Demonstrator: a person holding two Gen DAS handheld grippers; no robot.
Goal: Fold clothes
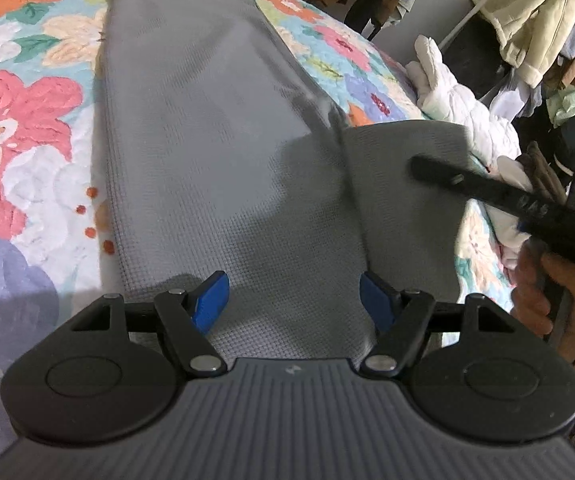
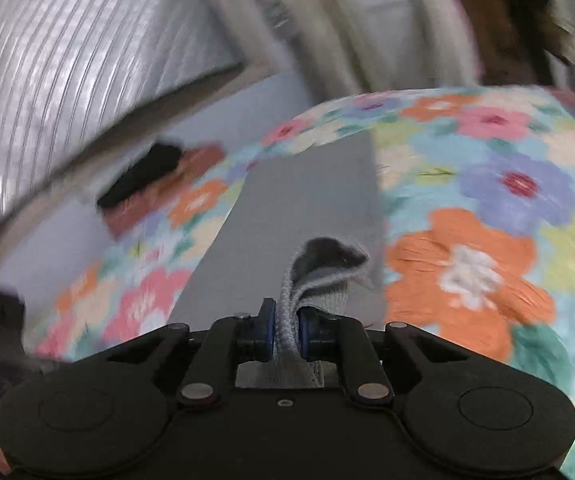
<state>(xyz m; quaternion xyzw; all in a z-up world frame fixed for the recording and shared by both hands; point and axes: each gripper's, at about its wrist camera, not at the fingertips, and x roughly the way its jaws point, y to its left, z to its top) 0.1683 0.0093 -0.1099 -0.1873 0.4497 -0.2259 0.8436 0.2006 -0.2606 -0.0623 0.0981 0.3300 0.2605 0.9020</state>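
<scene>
Floral bedding [image 1: 27, 128] fills the nearest ground in both wrist views: a quilted spread printed with large pink, orange, lilac and white flowers on a pale blue field, and it is the surface everything lies on. On it, directly ahead of the left gripper [image 1: 293, 300], a grey garment [image 1: 215, 152] of waffle-textured knit is laid out flat. Its long axis runs straight away from that gripper toward the far edge of the bed, narrowing as it recedes, with a raised fold or seam line along its right side. The left gripper's blue pads [image 1: 211, 300] are spread wide, with the cloth lying beneath and nothing between them.

To the right, the right gripper [image 1: 427, 168] reaches in over a second grey panel beside the main length; a hand [image 1: 543, 304] grips its handle. In its own blurred view, the right gripper [image 2: 286, 338] has its jaws pressed together, pinching a bunched fold of the grey garment [image 2: 299, 208], which rises between the pads and curls open just beyond them.

Farther off, white padded clothing [image 1: 455, 100] is heaped at the bed's right edge. Behind it a cream jacket [image 1: 535, 28] and other garments hang on a white rack [image 1: 483, 4]. The right wrist view shows pale ribbed fabric [image 2: 55, 72] and a light wall, too smeared to read further.
</scene>
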